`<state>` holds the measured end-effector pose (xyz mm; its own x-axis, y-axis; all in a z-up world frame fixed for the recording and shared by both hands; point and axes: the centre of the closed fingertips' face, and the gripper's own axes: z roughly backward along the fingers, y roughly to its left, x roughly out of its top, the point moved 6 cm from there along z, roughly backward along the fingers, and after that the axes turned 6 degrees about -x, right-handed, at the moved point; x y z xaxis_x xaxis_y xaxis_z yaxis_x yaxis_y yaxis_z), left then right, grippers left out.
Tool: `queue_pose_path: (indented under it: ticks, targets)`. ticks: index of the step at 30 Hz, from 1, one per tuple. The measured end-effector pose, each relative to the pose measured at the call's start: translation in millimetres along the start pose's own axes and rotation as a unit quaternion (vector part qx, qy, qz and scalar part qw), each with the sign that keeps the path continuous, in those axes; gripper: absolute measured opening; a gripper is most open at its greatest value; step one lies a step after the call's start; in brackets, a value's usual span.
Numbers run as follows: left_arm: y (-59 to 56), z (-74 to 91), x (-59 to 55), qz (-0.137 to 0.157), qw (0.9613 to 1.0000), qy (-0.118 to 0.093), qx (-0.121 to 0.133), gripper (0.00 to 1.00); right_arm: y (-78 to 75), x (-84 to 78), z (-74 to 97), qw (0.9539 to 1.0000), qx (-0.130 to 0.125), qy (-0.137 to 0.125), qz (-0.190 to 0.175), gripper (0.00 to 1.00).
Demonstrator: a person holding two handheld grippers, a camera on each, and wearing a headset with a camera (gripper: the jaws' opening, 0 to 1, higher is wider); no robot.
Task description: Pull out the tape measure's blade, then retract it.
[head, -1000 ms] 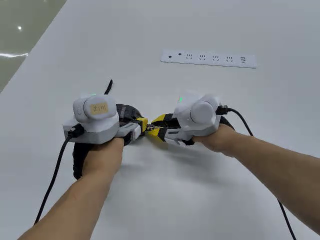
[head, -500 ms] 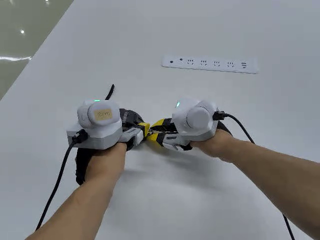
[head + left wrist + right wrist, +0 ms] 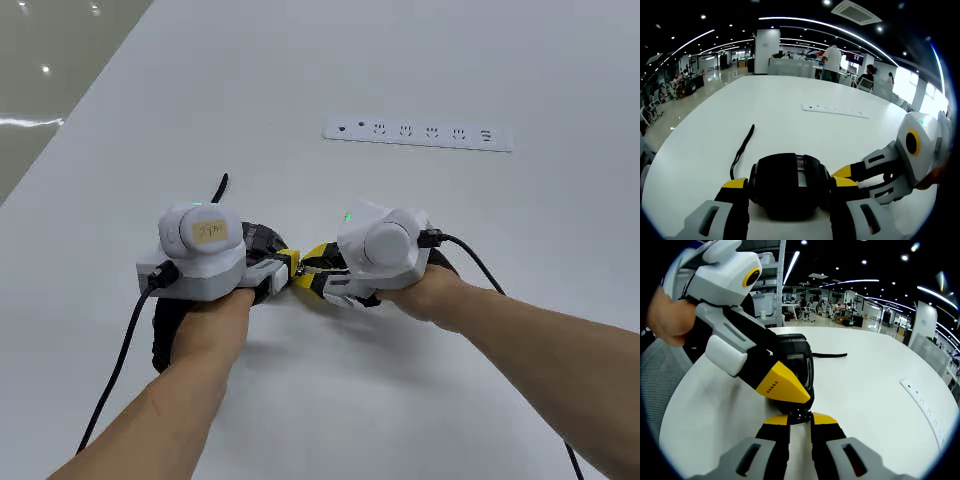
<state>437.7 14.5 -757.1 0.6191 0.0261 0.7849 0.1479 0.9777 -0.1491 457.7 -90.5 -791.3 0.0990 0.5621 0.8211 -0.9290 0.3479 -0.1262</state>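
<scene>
The black tape measure [image 3: 259, 239] sits just above the white table, and my left gripper [image 3: 276, 268] is shut on its body. In the left gripper view the case [image 3: 790, 177] fills the gap between the yellow-tipped jaws. My right gripper [image 3: 309, 273] faces it from the right, jaw tips nearly touching the left gripper's. In the right gripper view its jaws [image 3: 800, 419] are shut on the blade's end hook [image 3: 799, 413], right at the case [image 3: 796, 367]. Hardly any blade shows outside the case. The tape's black wrist strap [image 3: 217, 187] trails off behind it.
A white power strip [image 3: 417, 133] lies flat farther back on the table. Black cables run from both grippers toward me, the left one [image 3: 117, 360] along my forearm. The table's left edge [image 3: 75, 110] borders a glossy floor. People and desks stand far behind.
The head camera has tilted a little, shifting the whole picture down. Both grippers stay pressed together at the tape measure; the right one has edged slightly left.
</scene>
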Motion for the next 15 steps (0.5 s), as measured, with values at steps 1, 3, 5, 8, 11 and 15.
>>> queue_pose_path:
  ticks: [1, 3, 5, 8, 11, 15]
  targets:
    - [0.0, 0.0, 0.1, 0.0, 1.0, 0.0, -0.001, 0.63, -0.2, 0.1, 0.3, 1.0, -0.001, 0.0, 0.0, 0.15]
    - [0.2, -0.2, 0.5, -0.002, 1.0, 0.002, -0.004, 0.63, -1.6, 0.6, 1.5, 1.0, -0.005, -0.001, -0.003, 0.16]
    - [0.4, -0.5, 1.0, -0.004, 1.0, 0.005, -0.007, 0.63, -2.2, 0.7, 2.6, 1.0, -0.004, -0.003, -0.009, 0.17]
    - [1.2, -1.3, 1.9, -0.009, 0.9999, 0.007, -0.01, 0.63, -3.1, 1.5, 4.6, 0.9999, -0.007, -0.005, -0.009, 0.19]
    - [1.2, -1.5, 2.5, -0.014, 0.9998, 0.01, -0.013, 0.63, -4.0, 1.7, 7.1, 0.9999, -0.008, -0.006, -0.013, 0.2]
    - [1.0, -2.1, 4.6, -0.028, 0.9994, 0.013, -0.015, 0.63, -4.7, 1.7, 10.2, 0.9998, -0.01, -0.005, -0.015, 0.21]
